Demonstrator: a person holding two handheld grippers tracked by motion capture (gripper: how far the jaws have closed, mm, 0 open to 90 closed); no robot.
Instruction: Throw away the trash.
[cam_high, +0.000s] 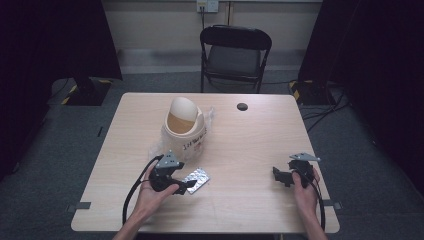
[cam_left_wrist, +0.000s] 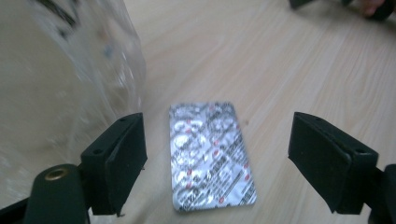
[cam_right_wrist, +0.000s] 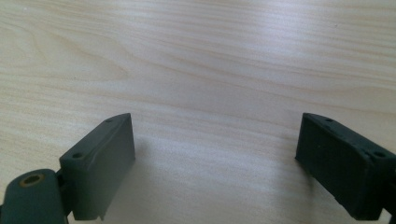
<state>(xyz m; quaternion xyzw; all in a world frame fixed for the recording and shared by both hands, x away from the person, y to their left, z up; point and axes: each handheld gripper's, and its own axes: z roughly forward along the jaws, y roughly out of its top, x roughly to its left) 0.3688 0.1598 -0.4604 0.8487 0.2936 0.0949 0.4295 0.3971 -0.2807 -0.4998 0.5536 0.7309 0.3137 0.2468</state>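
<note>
- As we look down on the wooden table (cam_high: 240, 150), the left gripper (cam_high: 186, 187) sits low over a silver blister pack of pills (cam_high: 196, 180), which lies flat on the wood near the front edge, just in front of a small cream swing-lid bin (cam_high: 184, 129).
- From the left gripper view, the blister pack (cam_left_wrist: 211, 156) lies lengthwise between the two black jaws, which stand apart on either side of it; neither pad touches the foil, so nothing is held.
- A crinkled clear plastic bag (cam_left_wrist: 122, 70) lines the bin and fills the left of that view; it is blurred, so we cannot be sure how close it comes to the near jaw.
- The right gripper (cam_high: 285, 177) rests near the table's right edge, well apart from the pack; its own view shows jaws wide open over bare wood (cam_right_wrist: 210, 70).
- We judge the step in hand to be the approach for picking up the pack.
- The next move likely calls for lowering the left jaws until they straddle the pack's long edges, then closing gently, since a thin flat sheet may slip or buckle.
</note>
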